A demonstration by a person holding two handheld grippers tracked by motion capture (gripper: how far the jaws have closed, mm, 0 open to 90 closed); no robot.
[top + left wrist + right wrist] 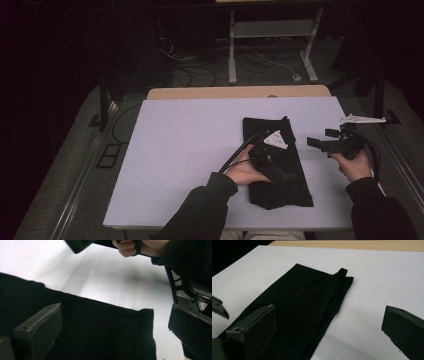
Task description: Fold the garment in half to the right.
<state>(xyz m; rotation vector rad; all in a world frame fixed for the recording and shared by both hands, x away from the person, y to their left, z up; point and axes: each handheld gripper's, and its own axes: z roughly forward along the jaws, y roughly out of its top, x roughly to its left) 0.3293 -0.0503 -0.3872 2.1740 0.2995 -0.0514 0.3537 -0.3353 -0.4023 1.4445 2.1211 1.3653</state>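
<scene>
- A folded black cloth lies flat on the white table, right of the table's middle and nearer the person's edge, its long side running away from the person
- In the right gripper view the black cloth shows as a long narrow strip with a raised fold ridge along its far right side and a small peak at the far corner
- The left gripper hangs low over the near half of the cloth, held in the left hand, with its grey three-cornered plate on top and its cable trailing off to the left across the table
- Its jaws stand wide apart and released; in the left gripper view the left gripper has one jaw over the cloth and the other over the white surface past the cloth's corner, with nothing pinched between them
- The right gripper is held in the right hand to the right of the cloth, above bare table and apart from the fabric, pointing left toward it
- In the right gripper view the right gripper has its jaws spread wide and empty, the left jaw over the cloth's near end, the right jaw over white table
</scene>
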